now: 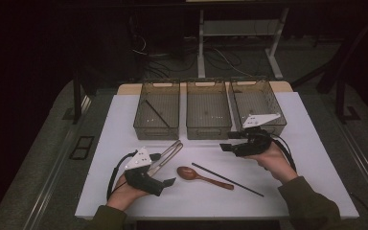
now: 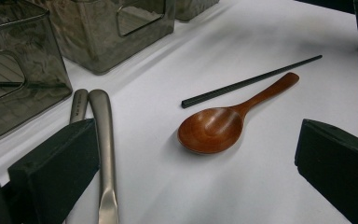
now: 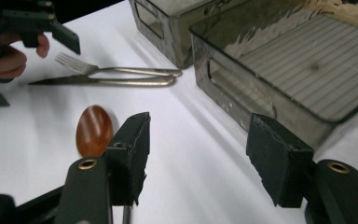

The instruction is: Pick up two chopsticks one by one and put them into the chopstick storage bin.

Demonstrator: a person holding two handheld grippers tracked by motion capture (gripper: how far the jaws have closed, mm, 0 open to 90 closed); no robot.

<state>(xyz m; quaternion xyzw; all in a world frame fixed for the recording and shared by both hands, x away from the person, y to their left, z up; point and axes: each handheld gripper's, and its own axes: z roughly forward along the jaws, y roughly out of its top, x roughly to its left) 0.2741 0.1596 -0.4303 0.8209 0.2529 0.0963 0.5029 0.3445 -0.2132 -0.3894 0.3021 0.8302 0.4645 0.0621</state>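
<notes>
A brown wooden spoon (image 1: 191, 174) lies on the white table (image 1: 316, 158) with a black chopstick (image 1: 227, 179) just right of it. A metal fork (image 3: 121, 71) and knife (image 3: 98, 81) lie side by side at the left. My left gripper (image 1: 165, 167) rests beside their handles (image 2: 103, 140), open and holding nothing; the spoon (image 2: 214, 128) and chopstick (image 2: 251, 81) lie ahead of it. My right gripper (image 1: 227, 142) hovers in front of the right bin (image 1: 251, 82), pointing left. Its jaws (image 3: 200, 135) are open with bare table between them, the spoon's bowl (image 3: 93, 130) beyond the left one.
Three smoked see-through bins stand in a row at the back: the left bin (image 1: 155, 130) holds another black chopstick (image 1: 157, 114), while nothing shows in the middle bin (image 1: 208, 132) or the right one. Dark floor, cables and a desk frame lie beyond the table.
</notes>
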